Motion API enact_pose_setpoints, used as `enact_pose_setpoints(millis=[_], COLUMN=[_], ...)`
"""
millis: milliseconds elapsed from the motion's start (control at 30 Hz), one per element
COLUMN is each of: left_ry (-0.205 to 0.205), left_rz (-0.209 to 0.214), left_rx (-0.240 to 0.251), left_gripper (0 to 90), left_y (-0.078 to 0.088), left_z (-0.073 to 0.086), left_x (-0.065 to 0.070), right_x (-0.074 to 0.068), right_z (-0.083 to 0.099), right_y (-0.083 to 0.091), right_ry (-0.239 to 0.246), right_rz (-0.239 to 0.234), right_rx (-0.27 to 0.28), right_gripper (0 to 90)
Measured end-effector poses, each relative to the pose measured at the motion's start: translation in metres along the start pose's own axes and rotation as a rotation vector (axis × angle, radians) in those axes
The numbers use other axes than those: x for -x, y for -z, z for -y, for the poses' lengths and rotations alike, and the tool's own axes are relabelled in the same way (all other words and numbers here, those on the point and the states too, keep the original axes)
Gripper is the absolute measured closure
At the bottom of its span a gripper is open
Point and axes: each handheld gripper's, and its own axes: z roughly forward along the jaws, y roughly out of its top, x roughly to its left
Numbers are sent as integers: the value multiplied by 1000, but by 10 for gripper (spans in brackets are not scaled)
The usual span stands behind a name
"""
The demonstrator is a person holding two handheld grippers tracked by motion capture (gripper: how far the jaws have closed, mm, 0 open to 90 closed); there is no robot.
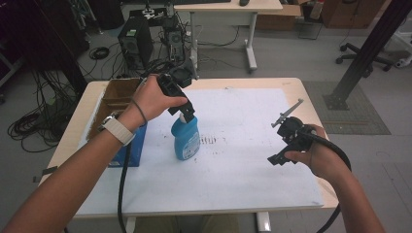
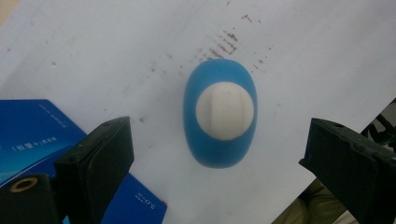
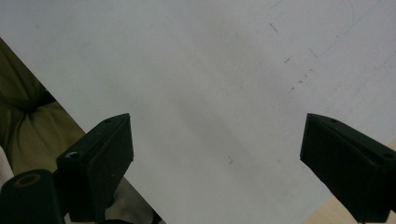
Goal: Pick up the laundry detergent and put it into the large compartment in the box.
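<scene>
over the middle of the counter (image 1: 291,85) our left tongs (image 2: 215,154) hang spread wide above the upright blue bottle (image 1: 186,138), our right tongs (image 3: 215,154) equally apart over bare white sheet (image 1: 243,165), and an off-centre descent could tip the bottle toward the blue box (image 2: 28,135).

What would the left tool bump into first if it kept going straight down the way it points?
Most likely the white cap of the blue plastic bottle, which sits between the open left tool's jaws; how far below is unclear.
</scene>
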Motion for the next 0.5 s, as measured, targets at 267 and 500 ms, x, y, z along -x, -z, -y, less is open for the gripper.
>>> enact_pose_setpoints(millis=[267,500], left_ry=[-7,-3], left_rz=[6,17], left_rx=[1,-16], left_gripper=[88,87], left_y=[-6,-17], left_z=[-3,-3], left_x=[1,1], right_x=[0,1], right_z=[0,1], right_y=[-1,-3], right_ry=[0,2], right_rz=[-3,-5], right_rx=[-2,-1], right_gripper=[97,97])
